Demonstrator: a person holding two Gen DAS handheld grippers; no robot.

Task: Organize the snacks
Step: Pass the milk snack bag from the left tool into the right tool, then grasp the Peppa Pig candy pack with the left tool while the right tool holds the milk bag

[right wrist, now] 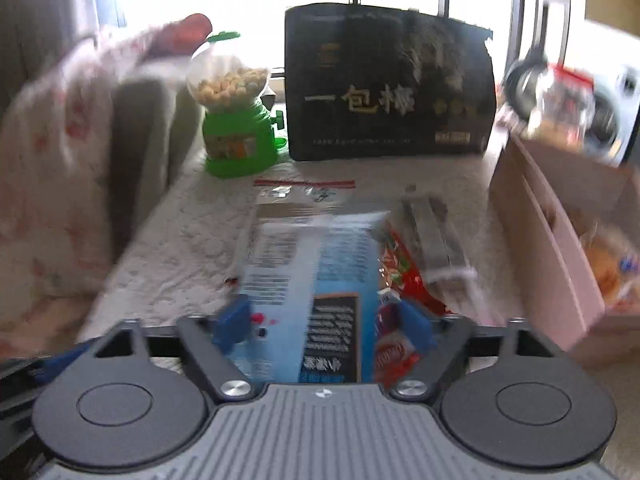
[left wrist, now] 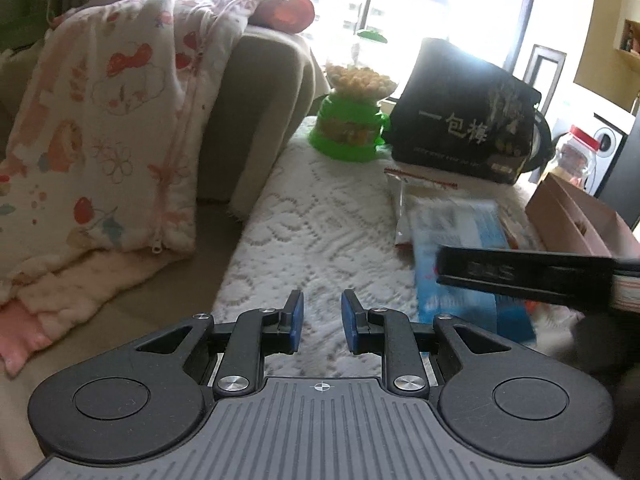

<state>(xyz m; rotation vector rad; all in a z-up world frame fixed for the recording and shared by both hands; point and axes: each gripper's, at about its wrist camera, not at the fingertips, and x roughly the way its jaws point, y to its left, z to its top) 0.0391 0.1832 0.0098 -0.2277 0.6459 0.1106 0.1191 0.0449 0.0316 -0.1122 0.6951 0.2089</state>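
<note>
Reaching over the blue snack packet [right wrist: 320, 264], the right gripper [right wrist: 324, 324] is hanging with its jaws spread wide to either side of the packet's near end, not yet pinching it; the packet is lying flat on the white cloth [right wrist: 188, 240], partly over a red wrapper [right wrist: 404, 276]. Closing squarely on the blue packet alone would be wise, then carrying it toward the pink box [right wrist: 560, 248] just beside. The left gripper [left wrist: 322, 320] is hovering over bare cloth, jaws parted a little and holding nothing.
</note>
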